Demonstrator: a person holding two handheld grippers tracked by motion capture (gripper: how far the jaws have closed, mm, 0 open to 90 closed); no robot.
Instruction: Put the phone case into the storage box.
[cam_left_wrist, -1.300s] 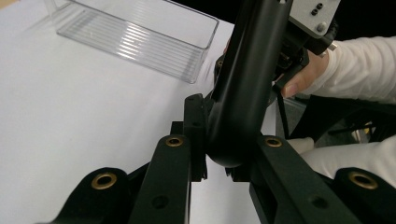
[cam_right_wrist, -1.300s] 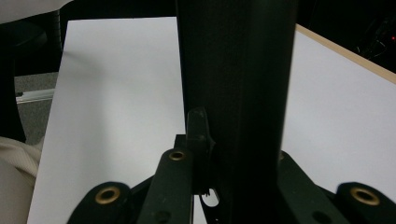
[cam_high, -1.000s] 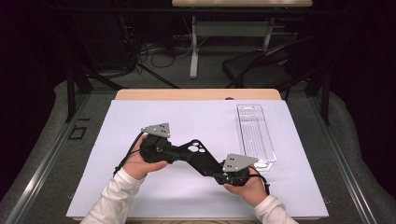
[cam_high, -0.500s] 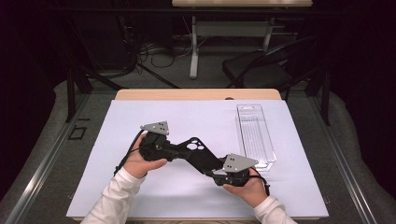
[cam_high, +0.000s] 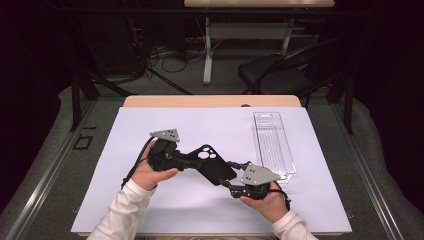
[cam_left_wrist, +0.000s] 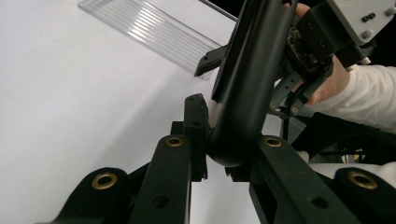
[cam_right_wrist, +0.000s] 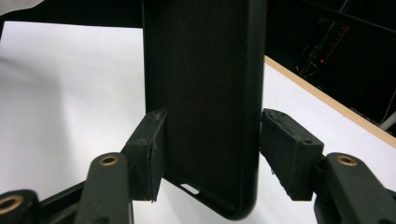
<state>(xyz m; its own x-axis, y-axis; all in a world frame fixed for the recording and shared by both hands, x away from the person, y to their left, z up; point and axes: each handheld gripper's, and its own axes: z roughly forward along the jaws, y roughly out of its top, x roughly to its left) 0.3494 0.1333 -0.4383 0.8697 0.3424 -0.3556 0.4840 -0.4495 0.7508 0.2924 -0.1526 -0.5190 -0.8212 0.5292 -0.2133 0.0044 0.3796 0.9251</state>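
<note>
Above the white mat (cam_high: 150, 210) | black phone case (cam_high: 212, 164) hanging between both grippers | left gripper (cam_high: 182, 162) clamping one end | right gripper (cam_high: 231, 184) jaws flanking the other end, grip unclear | clear plastic tray (cam_high: 272, 142) lying just beside.

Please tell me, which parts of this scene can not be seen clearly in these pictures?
- Phone case ends, high view: covered by both claws.
- Case top, right gripper view: cut by the upper edge.
- Right claw: cannot tell if both pads touch the case.
- Clear tray contents: too faint.
</note>
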